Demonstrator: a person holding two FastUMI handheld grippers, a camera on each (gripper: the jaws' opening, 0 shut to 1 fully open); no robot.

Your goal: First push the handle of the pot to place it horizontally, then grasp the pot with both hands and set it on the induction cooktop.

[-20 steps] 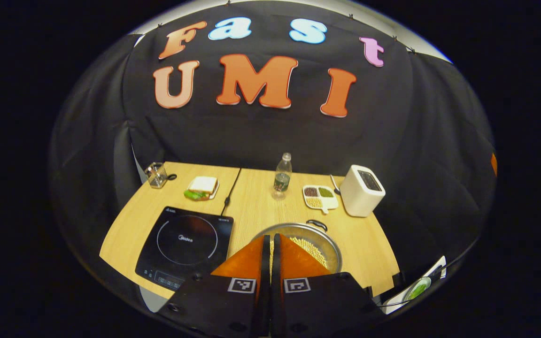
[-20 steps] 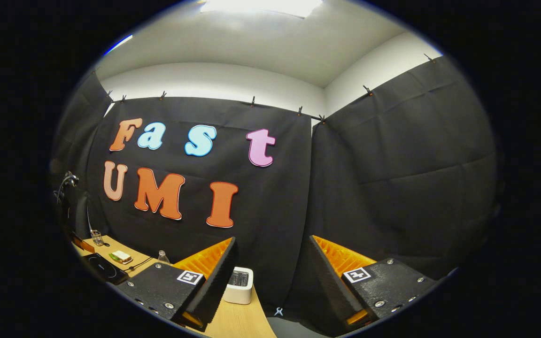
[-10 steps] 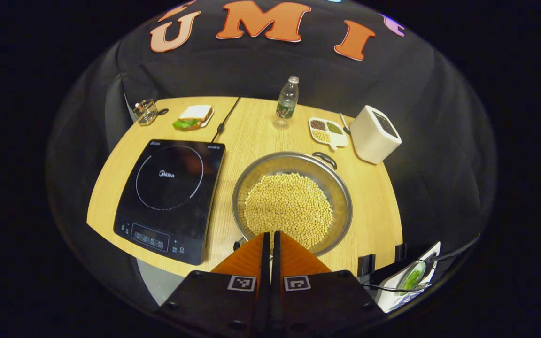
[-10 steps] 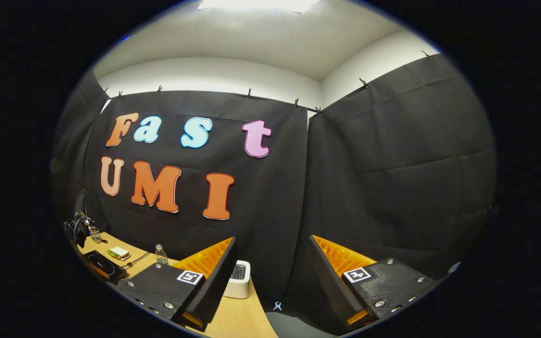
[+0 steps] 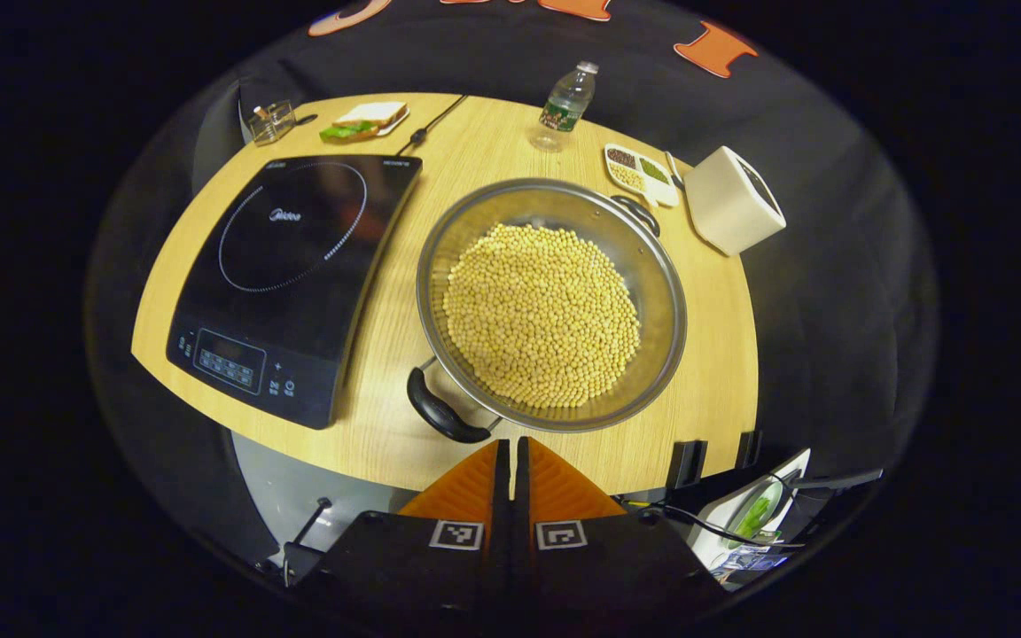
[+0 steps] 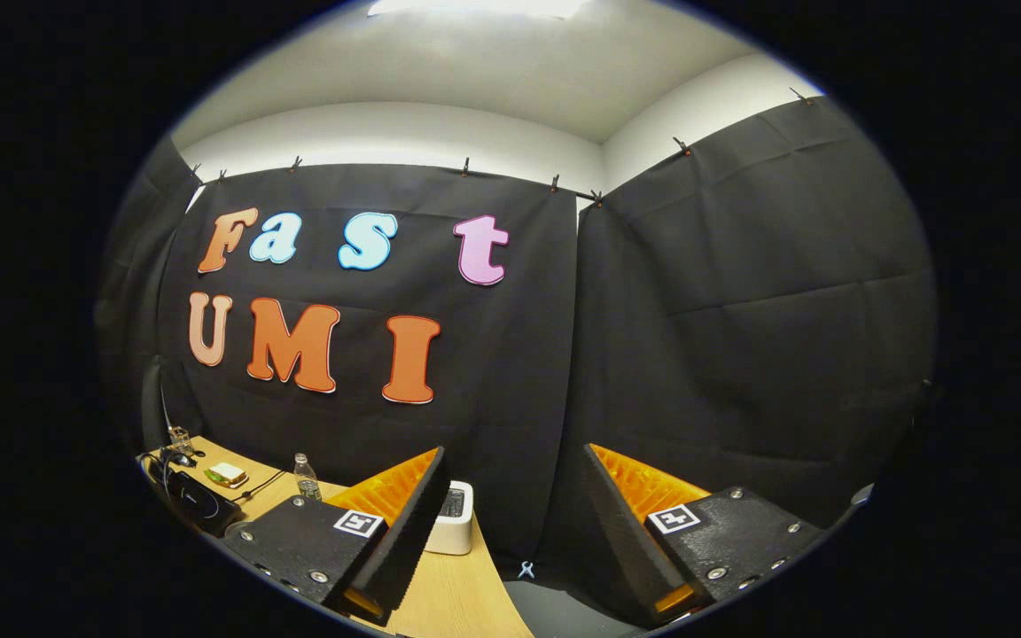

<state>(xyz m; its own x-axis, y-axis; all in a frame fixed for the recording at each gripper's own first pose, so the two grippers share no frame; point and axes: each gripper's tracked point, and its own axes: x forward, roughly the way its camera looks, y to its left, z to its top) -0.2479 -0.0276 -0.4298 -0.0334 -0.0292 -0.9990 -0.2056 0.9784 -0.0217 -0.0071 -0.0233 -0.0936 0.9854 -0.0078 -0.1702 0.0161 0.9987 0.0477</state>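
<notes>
While left claw hovers closed; pot just ahead; handle nearest

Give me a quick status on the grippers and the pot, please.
Left gripper shut, above table edge near pot handle. Right gripper open, aimed at wall. Pot beside cooktop.

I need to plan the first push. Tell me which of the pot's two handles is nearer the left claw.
The black handle at the pot's near-left rim, just ahead of the shut left claw. The other handle sits on the far rim, towards the white toaster.
</notes>
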